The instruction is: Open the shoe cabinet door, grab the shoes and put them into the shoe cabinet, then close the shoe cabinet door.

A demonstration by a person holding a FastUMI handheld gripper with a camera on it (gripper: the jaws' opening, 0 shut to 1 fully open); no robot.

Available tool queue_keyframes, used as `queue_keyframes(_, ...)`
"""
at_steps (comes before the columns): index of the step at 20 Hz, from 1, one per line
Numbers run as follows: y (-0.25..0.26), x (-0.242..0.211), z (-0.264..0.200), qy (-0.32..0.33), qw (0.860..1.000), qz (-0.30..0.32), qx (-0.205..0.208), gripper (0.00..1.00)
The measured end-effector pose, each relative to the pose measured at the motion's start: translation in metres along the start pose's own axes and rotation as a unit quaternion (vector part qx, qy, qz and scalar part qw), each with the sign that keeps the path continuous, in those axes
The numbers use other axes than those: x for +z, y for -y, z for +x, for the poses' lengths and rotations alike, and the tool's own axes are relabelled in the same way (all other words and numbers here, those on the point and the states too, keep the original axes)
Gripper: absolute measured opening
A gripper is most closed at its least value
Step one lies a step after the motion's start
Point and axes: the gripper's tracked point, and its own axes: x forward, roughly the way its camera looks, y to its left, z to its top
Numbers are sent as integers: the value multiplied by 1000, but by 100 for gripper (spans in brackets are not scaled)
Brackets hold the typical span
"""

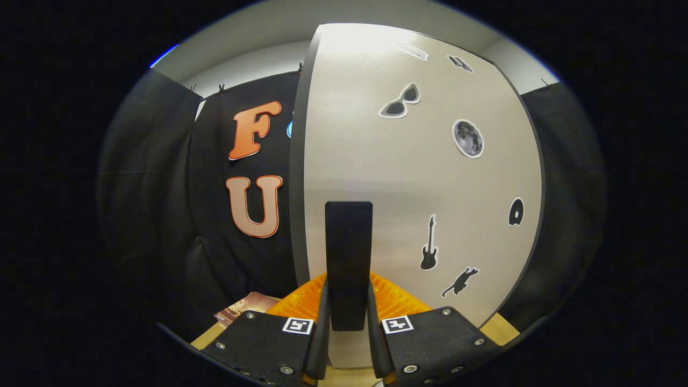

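On the pale grey sticker-dotted shoe cabinet door (408, 177), tall black bar handle (349, 258), gripper (348, 301) fingers clamped on it, no legible writing.

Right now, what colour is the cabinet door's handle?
Black, a plain upright handle on the pale door, gripped between the gripper jaws; the gripper view shows it best.

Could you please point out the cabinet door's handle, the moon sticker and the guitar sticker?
handle (349, 252): gripper view, mid-bar, between the fingers.
moon sticker (468, 138): gripper view, disc centre.
guitar sticker (428, 258): gripper view, its body.
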Motion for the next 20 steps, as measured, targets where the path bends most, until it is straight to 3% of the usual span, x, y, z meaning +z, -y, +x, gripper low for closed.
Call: queue_keyframes(20, 49, -5, -84, 8, 999, 30, 38, 30)
